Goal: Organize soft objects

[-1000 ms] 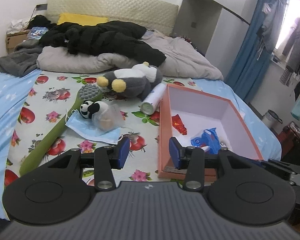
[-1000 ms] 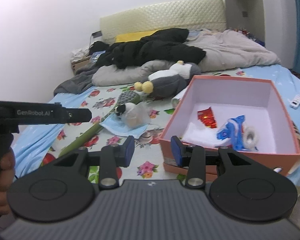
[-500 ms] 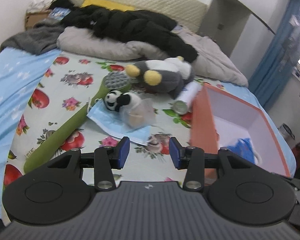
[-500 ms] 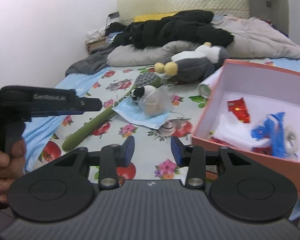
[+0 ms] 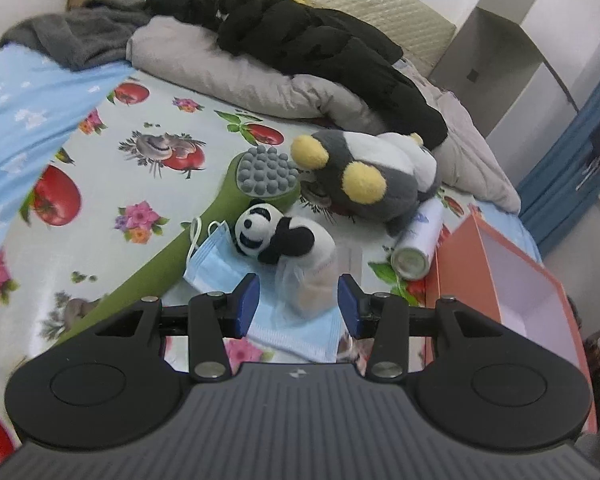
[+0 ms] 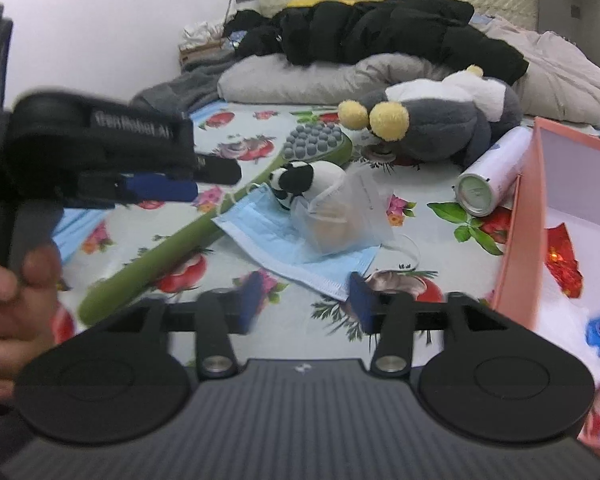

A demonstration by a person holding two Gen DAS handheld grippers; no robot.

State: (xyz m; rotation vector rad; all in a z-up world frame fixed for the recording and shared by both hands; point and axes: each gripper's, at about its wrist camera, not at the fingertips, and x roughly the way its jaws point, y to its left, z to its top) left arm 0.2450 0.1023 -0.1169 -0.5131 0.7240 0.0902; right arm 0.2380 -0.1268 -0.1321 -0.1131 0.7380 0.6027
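Observation:
A small panda plush (image 5: 278, 236) lies on a blue face mask (image 5: 236, 280) on the bed, with a clear plastic bag (image 5: 312, 284) against it. My left gripper (image 5: 298, 306) is open and empty, just short of the bag and the panda. A grey penguin plush (image 5: 364, 184) lies behind. My right gripper (image 6: 302, 304) is open and empty, near the mask's front edge (image 6: 300, 256). The panda (image 6: 304, 178), the penguin (image 6: 432, 124) and the left gripper (image 6: 156, 188) at left show in the right wrist view.
A green long-handled massage brush (image 5: 228, 216) lies left of the panda. A white spray can (image 5: 418, 240) lies beside an open orange box (image 5: 460, 276) on the right; the box (image 6: 520, 232) holds red and blue items. Pillows and black clothes are piled at the bed's head.
Both grippers have moved forward and left, away from the box and closer to the panda, bag and mask. Both stay open and empty.

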